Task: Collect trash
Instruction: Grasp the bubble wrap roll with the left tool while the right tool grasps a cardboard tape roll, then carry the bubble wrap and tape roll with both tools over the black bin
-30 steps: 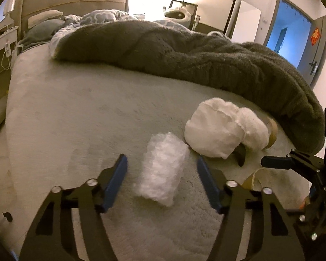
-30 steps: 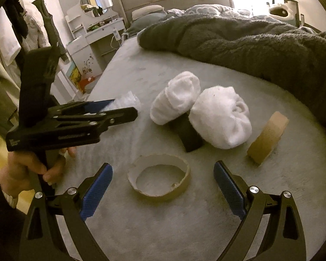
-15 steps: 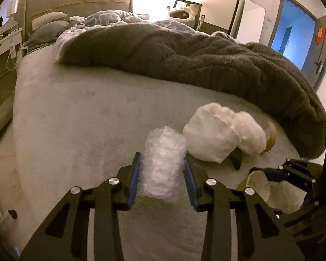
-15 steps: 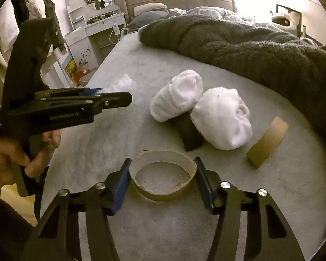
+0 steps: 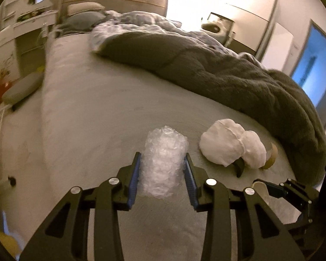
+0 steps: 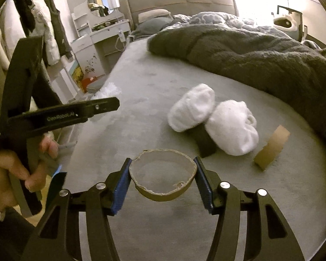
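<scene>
Both claws are gripping trash: left gripper (image 5: 163,169) pinching the crinkly clear bubble-wrap wad (image 5: 164,163), right gripper (image 6: 162,180) squeezing the torn brown cardboard ring (image 6: 162,178); lifting gently should be avoiding crushing either.

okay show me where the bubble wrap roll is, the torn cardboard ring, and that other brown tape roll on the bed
bubble wrap roll (image 5: 163,163), left wrist view, middle of its front face.
torn cardboard ring (image 6: 163,195), right wrist view, near outer wall.
brown tape roll (image 6: 271,148), right wrist view, its outer band.

Both tongs closed: bubble wrap (image 5: 163,163), cardboard ring (image 6: 162,177) lifted
</scene>
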The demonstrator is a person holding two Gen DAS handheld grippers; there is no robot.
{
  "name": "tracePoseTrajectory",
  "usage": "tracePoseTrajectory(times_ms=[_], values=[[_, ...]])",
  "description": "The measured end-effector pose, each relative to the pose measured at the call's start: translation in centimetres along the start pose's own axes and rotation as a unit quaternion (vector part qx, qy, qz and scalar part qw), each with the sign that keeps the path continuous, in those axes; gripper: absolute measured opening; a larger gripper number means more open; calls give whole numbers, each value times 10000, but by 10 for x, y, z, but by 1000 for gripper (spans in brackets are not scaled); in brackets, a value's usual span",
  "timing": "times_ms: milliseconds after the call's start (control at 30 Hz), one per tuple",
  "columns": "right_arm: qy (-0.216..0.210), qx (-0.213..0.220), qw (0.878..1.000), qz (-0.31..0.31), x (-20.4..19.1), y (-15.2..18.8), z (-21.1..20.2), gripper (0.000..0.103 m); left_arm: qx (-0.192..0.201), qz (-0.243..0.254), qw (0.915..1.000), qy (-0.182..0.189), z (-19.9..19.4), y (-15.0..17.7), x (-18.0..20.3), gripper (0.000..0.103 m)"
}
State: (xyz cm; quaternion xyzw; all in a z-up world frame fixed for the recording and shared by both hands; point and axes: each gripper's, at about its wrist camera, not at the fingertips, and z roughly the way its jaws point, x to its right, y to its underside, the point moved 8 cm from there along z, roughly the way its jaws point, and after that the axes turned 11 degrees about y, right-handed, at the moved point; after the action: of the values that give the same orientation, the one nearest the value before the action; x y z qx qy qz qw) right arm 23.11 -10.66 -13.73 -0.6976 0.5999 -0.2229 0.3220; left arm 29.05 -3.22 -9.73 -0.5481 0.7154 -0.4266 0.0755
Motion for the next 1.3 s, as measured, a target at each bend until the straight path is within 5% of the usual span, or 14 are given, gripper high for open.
tracePoseTrajectory(times_ms=[733, 1300], values=[[-152, 468, 9981, -379, -67, -8, -47, 57, 286, -671, 9898, -1228, -102, 74, -29, 40], [-648, 489, 9895, -1193, -191, -10, -38, 57, -214, -1578, 9714, -1763, -150, 141, -126, 40]])
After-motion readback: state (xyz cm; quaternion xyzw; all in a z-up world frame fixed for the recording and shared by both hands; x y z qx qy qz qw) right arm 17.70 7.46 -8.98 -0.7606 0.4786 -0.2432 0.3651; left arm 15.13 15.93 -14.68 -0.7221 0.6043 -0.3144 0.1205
